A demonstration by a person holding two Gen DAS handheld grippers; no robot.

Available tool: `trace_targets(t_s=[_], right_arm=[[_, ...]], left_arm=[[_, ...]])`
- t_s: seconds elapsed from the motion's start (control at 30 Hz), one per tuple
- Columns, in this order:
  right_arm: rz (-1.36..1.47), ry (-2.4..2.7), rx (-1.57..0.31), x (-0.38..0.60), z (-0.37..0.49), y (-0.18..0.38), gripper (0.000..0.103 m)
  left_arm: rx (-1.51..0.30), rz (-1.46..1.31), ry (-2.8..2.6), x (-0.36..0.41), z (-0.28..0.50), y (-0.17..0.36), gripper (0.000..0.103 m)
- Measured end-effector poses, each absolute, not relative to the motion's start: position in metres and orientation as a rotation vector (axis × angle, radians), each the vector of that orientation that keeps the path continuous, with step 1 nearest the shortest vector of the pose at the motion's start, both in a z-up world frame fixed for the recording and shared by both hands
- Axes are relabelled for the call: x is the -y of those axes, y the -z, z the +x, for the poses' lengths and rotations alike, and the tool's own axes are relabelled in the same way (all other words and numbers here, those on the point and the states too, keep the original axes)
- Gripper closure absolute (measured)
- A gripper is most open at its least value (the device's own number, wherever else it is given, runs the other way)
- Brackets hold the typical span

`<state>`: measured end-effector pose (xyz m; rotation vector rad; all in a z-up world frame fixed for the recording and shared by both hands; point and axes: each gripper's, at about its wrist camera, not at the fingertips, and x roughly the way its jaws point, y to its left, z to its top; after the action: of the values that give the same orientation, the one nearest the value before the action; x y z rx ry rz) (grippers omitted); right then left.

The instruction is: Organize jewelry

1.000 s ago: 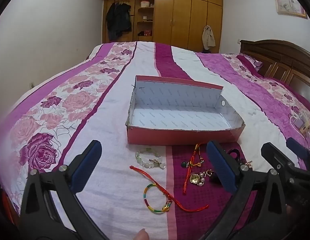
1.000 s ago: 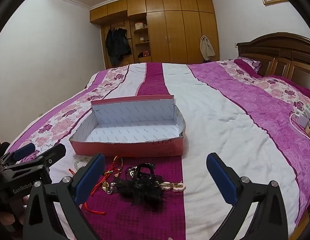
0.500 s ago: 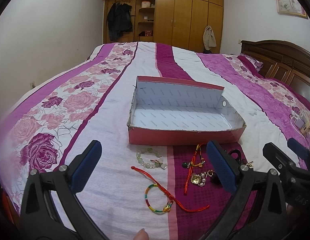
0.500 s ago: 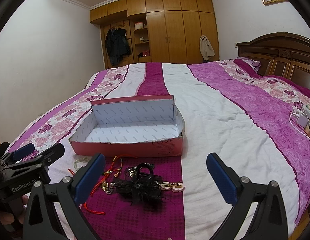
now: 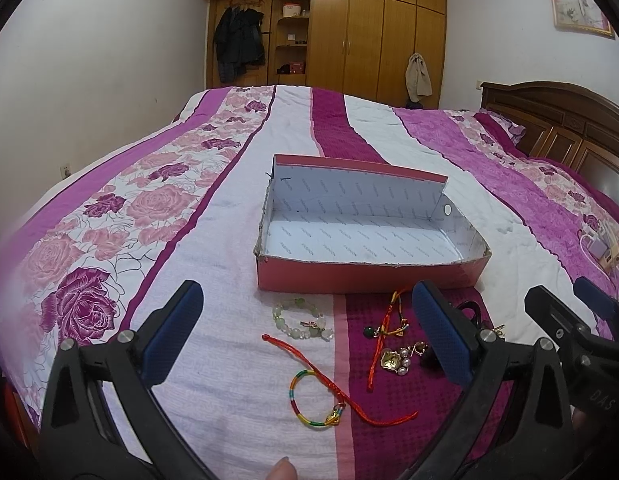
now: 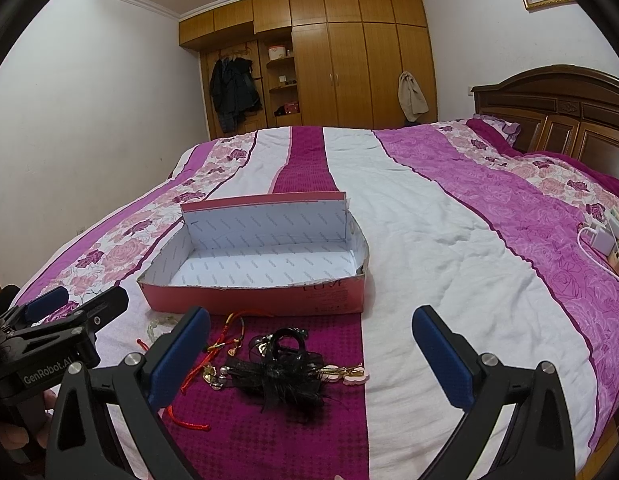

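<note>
Little change over the last second: left hand-held gripper and right hand-held gripper both spread, hovering; jewelry on bed before empty box; sorting unstarted

Open bedspread ahead-right of right hand-held gripper; box w/ raised walls blocks ahead-left, hair clip btwn fingers.

Matt cardboard box, seemingly glass-bead bracelet
</note>
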<state>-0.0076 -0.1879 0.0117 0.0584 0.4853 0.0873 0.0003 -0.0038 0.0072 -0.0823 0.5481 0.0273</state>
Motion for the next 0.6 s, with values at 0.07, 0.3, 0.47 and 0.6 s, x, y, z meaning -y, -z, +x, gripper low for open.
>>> trace_targets(t_s=[0.07, 0.3, 0.47, 0.6], right_arm=[[0.057, -0.086, -0.484, 0.1879, -0.0077, -0.0119, 0.000], [0.057, -0.087, -0.484, 0.1882, -0.0078, -0.0124, 0.000], [0.058, -0.087, -0.482, 0.1884, -0.0078, -0.0128, 0.000], [0.058, -0.088, -0.483, 0.1884, -0.0080, -0.0129, 0.000]], left_arm=[[-0.548, -0.082, -0.027, 0.0042, 0.0001, -0.0077, 0.005], [-0.546, -0.085, -0.025, 0.0020, 0.0002, -0.0086, 0.005], [-0.548, -0.090, -0.023, 0.0009, 0.0007, -0.0092, 0.005], [-0.546, -0.090, -0.024, -0.0004, 0.0013, -0.0109, 0.005]])
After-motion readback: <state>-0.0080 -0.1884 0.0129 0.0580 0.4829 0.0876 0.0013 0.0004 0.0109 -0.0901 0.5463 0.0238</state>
